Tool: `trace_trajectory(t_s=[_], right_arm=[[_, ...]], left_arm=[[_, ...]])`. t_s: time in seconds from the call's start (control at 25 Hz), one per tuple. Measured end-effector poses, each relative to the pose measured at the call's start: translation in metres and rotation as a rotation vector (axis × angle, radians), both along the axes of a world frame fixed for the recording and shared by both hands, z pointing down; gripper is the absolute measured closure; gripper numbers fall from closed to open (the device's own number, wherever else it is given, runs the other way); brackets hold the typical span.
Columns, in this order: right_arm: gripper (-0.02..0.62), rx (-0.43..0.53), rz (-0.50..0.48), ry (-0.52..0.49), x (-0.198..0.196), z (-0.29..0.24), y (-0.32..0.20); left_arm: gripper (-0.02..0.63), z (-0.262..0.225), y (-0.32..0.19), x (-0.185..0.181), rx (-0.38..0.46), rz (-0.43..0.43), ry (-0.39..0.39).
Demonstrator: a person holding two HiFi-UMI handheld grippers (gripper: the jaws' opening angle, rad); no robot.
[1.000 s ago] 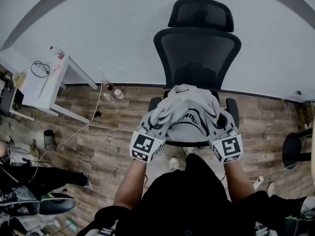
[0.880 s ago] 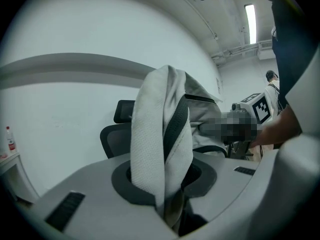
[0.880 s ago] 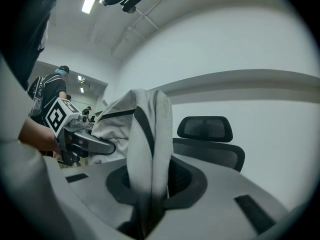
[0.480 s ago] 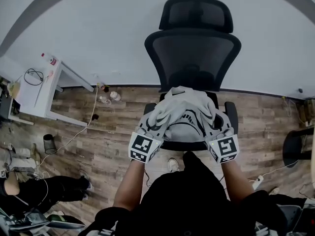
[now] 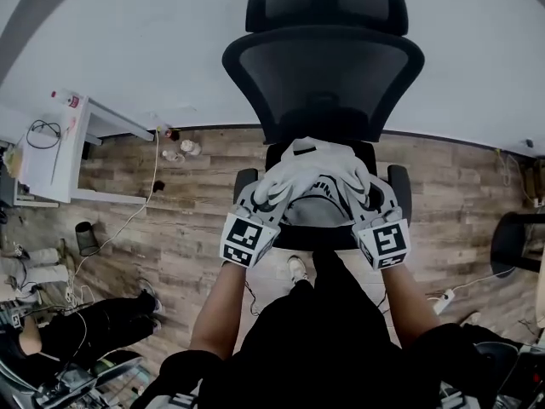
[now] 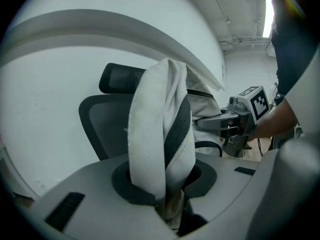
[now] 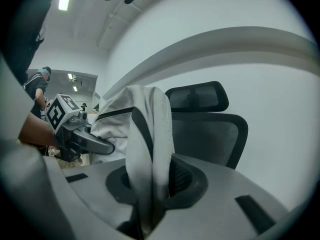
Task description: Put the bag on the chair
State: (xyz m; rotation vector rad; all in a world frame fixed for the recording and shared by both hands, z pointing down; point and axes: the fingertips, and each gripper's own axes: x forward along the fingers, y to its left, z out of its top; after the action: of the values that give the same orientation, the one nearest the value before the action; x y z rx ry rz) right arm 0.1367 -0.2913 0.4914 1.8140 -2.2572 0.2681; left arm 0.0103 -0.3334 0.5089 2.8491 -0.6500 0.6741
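A white bag with black trim hangs between my two grippers, just above the seat of a black mesh office chair. My left gripper is shut on a bunched fold of the bag at its left side. At the bag's right side my right gripper is shut on another fold. In the left gripper view the right gripper shows beyond the bag. The left gripper appears the same way in the right gripper view. The chair's seat is mostly hidden under the bag.
The chair stands against a white wall, its armrests on either side of the bag. A white side table with a cable and a bottle is at the left. Cables, a dark cup and small items lie on the wood floor.
Both grippers and the bag have moved forward and down toward the chair seat. The chair now fills more of the head view.
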Motion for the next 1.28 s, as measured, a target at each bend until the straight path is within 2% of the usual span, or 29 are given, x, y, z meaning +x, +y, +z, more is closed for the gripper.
trace_trajectory(t_s=[0.28, 0.44, 0.64, 1.28], right_arm=[[0.511, -0.063, -0.011, 0.007, 0.026, 0.037, -0.022], [0.511, -0.096, -0.019, 0.007, 0.035, 0.057, -0.039], [0.509, -0.129, -0.037, 0.045, 0.045, 0.085, -0.058], [0.509, -0.216, -0.075, 0.041, 0.074, 0.143, -0.1]], left_arm=[[0.502, 0.038, -0.019, 0.022, -0.069, 0.002, -0.056], [0.502, 0.055, -0.034, 0.033, -0.079, -0.015, -0.038], [0.502, 0.083, -0.052, 0.044, -0.11, -0.028, -0.066], [0.502, 0.139, -0.094, 0.073, -0.169, -0.032, -0.101]])
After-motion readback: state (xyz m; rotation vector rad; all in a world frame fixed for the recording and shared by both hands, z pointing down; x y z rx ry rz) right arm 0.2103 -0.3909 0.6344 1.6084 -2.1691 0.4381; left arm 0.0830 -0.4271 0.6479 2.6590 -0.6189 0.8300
